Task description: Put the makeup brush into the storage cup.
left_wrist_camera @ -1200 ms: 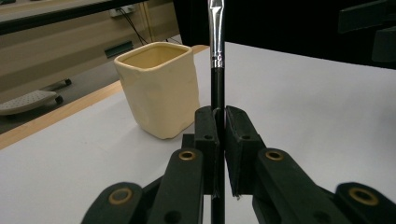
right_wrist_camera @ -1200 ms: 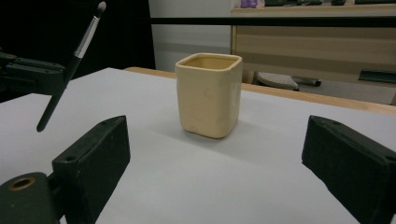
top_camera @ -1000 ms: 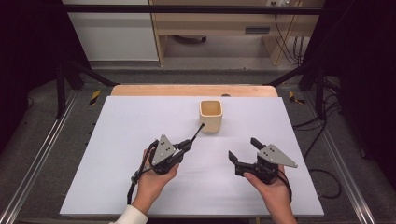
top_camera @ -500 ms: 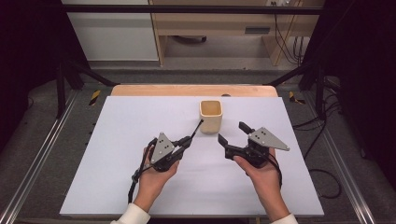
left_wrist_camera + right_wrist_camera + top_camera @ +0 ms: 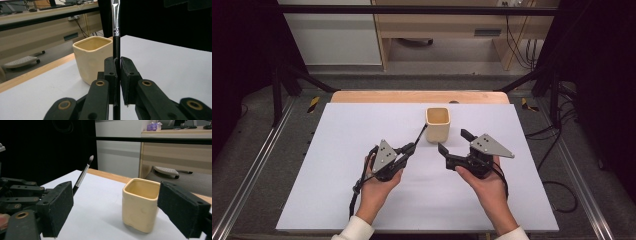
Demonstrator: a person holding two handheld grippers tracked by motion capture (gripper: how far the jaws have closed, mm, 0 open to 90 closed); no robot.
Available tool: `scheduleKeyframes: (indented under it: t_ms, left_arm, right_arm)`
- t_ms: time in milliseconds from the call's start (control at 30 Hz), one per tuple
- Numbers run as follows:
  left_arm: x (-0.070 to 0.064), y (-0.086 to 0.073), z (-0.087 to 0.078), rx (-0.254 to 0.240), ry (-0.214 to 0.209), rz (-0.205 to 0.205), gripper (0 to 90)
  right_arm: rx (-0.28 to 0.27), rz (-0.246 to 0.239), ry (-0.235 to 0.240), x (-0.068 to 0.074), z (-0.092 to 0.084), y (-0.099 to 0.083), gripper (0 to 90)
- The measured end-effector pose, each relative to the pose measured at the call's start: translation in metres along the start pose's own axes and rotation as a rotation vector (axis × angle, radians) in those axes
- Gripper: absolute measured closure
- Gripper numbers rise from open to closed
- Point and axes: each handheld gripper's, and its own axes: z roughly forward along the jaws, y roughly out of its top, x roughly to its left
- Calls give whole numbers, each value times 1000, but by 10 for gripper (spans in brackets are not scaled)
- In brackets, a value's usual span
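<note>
On the table (image 5: 337, 200), the cup (image 5: 437, 124) stands beyond both tools, brush (image 5: 419, 135) at its left.

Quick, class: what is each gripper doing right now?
Left gripper: closed on the paintbrush.
Right gripper: open, holding nothing, facing the cream cup.

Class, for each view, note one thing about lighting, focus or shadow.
High view: even light on the white table, dark surroundings. Left gripper view: the cup is sharp, the brush tip blurs at the top edge. Right gripper view: near fingers are soft, and the cup casts a faint shadow.
</note>
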Motion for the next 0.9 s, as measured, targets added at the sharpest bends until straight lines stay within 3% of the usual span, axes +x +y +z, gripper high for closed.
scheduleKeyframes:
  t_ms: [400, 633, 900]
  left_arm:
    - [-5, 1, 4, 3, 5, 11, 837]
    - [-11, 1, 7, 4, -5, 18, 837]
    - [-15, 3, 8, -1, -15, 20, 837]
  right_arm:
    - [10, 33, 88, 13, 16, -5, 395]
    - [16, 62, 90, 15, 26, -9, 425]
    - [15, 104, 114, 16, 33, -11, 520]
